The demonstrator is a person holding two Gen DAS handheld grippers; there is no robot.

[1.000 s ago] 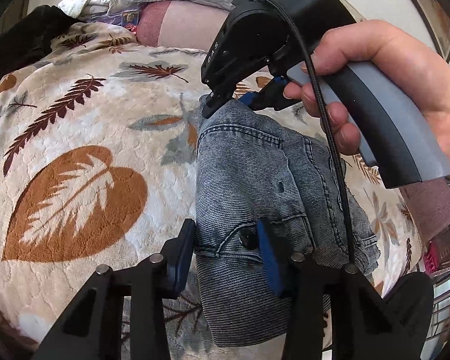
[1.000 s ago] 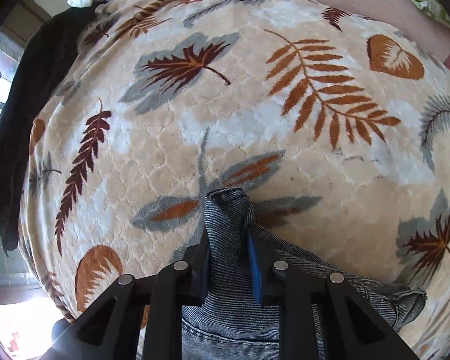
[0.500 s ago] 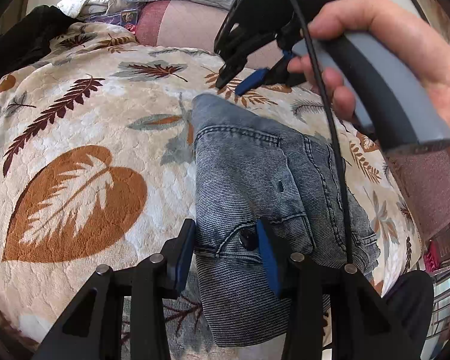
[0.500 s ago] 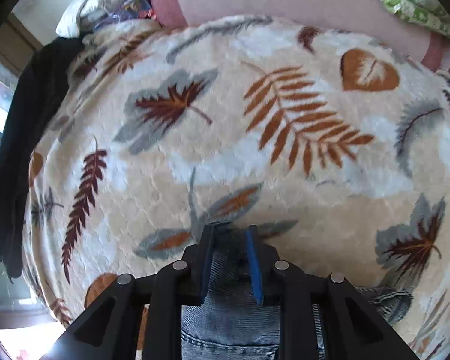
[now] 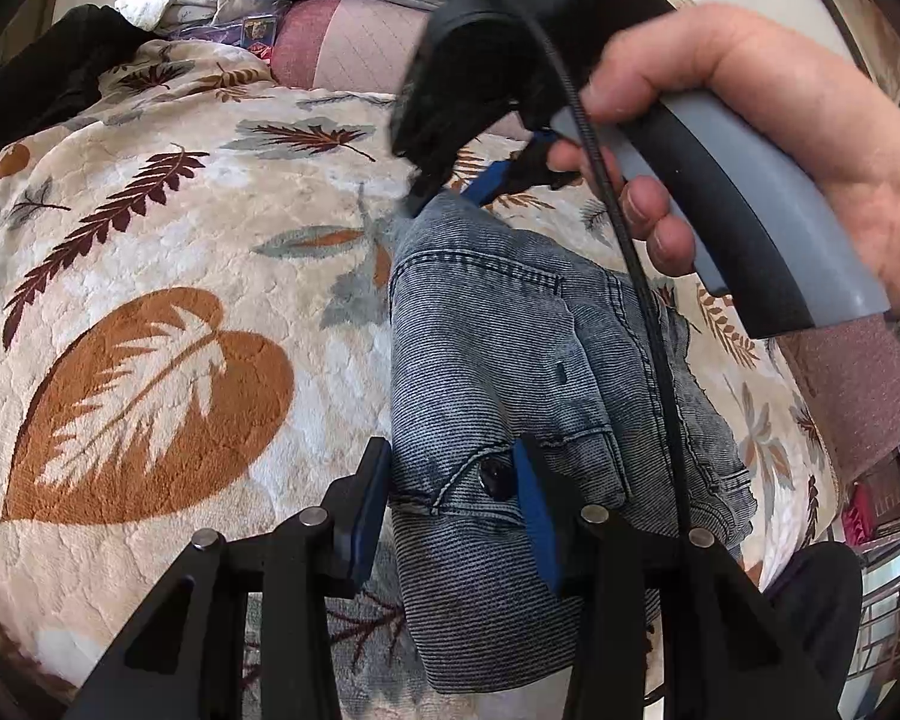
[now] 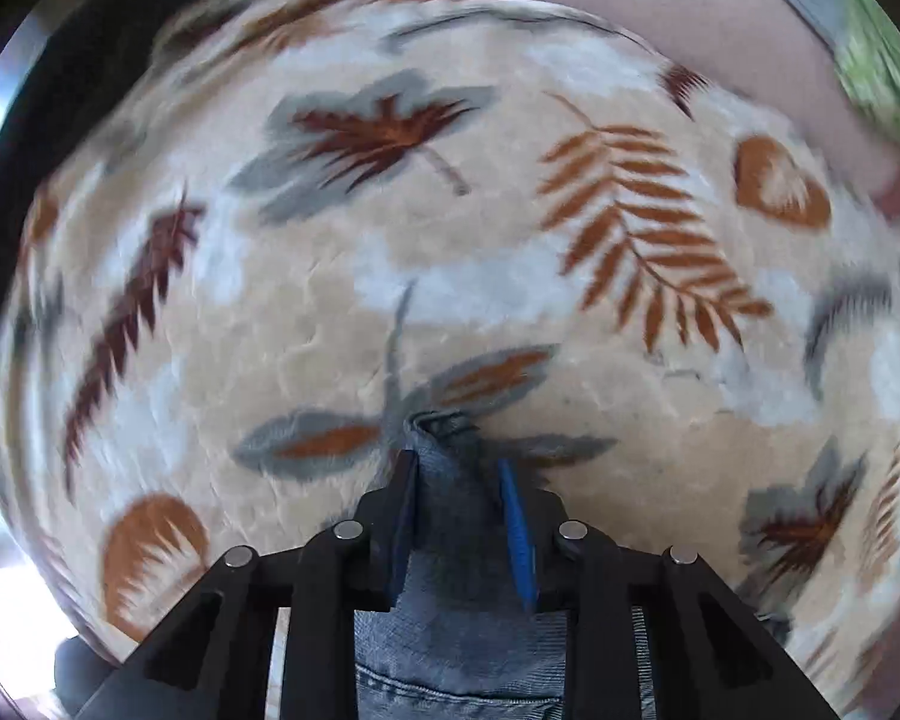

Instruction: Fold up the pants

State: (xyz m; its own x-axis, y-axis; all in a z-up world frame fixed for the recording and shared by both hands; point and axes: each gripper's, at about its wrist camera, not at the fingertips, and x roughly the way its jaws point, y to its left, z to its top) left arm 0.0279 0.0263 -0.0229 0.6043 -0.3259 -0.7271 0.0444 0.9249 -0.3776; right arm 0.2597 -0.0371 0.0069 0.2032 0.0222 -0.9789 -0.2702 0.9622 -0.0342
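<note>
Grey-blue denim pants (image 5: 510, 360) lie folded on a leaf-print blanket (image 5: 150, 240). My left gripper (image 5: 450, 486) stands part open over the waistband. Its left pad is at the fabric's edge, and the dark button lies flat between the pads. A hand (image 5: 750, 120) holds my right gripper (image 5: 450, 192) steeply down at the far corner of the pants. In the blurred right wrist view that corner of the pants (image 6: 444, 438) sits between the narrow pads of my right gripper (image 6: 459, 480). A dark gap shows beside the blue pad.
Pink and grey pillows (image 5: 360, 42) are piled at the head of the bed. A black garment (image 5: 30, 90) hangs over the blanket's far left side. Open blanket stretches left of the pants. The bed's edge and a window lie at the lower right.
A second ago the right gripper pinched the far corner. It then lifted off, leaving the corner flat, and has now come back down around it. The left gripper kept still.
</note>
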